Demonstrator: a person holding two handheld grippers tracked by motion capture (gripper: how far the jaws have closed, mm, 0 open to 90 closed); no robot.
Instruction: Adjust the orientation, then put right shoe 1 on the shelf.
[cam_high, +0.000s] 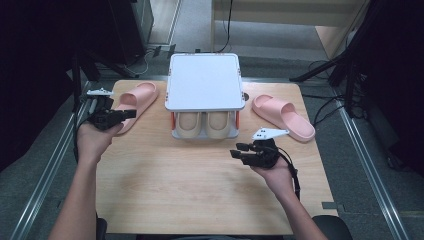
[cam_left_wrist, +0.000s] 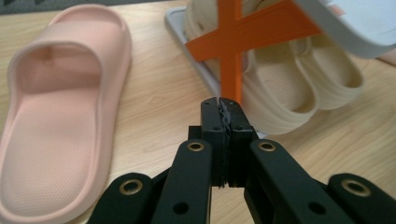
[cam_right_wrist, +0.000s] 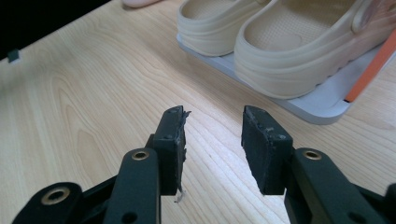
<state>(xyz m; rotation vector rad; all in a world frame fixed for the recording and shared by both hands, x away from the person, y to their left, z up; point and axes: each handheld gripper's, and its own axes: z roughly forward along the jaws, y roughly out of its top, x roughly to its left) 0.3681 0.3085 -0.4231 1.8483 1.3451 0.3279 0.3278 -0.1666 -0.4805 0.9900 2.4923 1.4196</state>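
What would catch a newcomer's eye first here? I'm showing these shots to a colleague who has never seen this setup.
Probably the white two-tier shoe rack with orange struts at the table's centre back, holding a pair of beige clogs on its lower shelf. Next, the two pink slides: the left pink slide beside the rack, the right pink slide opposite. In front, the left claw is shut empty by the left slide, the right claw open above bare wood.

We find a two-tier rack at the bench's far centre, two clogs on its lower tier, one slipper left, another slipper right.
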